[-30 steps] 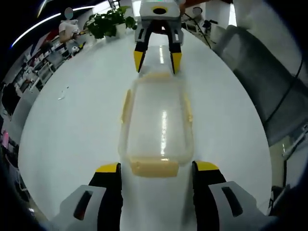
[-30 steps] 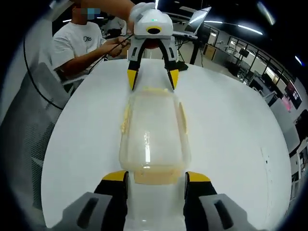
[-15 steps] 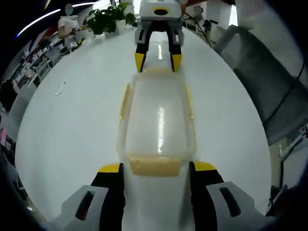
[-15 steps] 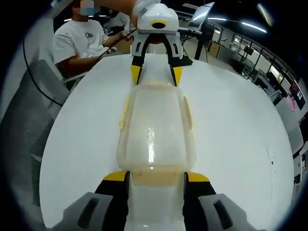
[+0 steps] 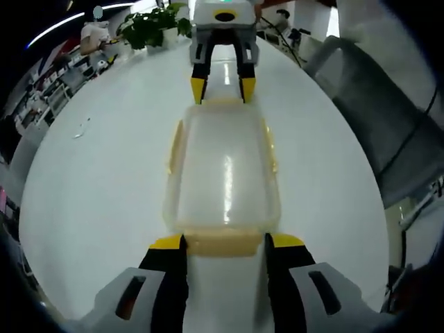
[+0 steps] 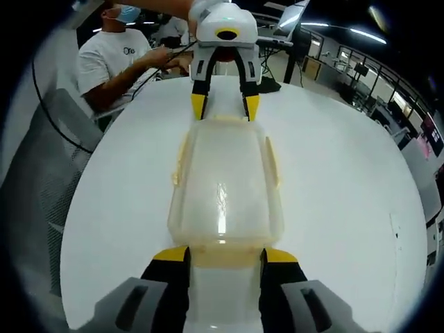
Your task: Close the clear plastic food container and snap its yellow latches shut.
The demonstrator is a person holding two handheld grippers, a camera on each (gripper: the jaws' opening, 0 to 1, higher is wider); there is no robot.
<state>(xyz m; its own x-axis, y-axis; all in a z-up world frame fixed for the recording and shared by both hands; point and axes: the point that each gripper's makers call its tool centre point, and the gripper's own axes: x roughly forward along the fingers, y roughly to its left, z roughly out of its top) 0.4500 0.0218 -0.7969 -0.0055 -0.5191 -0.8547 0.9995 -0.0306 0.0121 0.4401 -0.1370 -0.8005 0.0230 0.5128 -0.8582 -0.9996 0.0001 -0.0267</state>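
The clear plastic container [image 5: 223, 170] [image 6: 223, 184] lies lengthwise on the white table with its lid on. Yellow latches hang on its long sides [image 5: 173, 144] [image 6: 271, 161] and at both short ends. My left gripper [image 5: 225, 243] is open, its jaws straddling the near end latch [image 5: 225, 244] and close against it. At the opposite end my right gripper [image 6: 225, 255] is open around the other end latch [image 6: 225, 258] in the same way. Each gripper faces the other across the box: the right gripper [image 5: 222, 90] and the left gripper [image 6: 225, 107].
The round white table [image 5: 90, 194] has bare room on both sides of the box. A grey mesh chair [image 5: 388, 118] stands at its edge. A person in a white shirt [image 6: 111, 59] sits beyond it, near a laptop [image 6: 288, 24]. A potted plant [image 5: 149, 28] stands far off.
Both grippers have moved in toward the container's ends, and their jaws have narrowed around the end latches. The container has stayed where it was.
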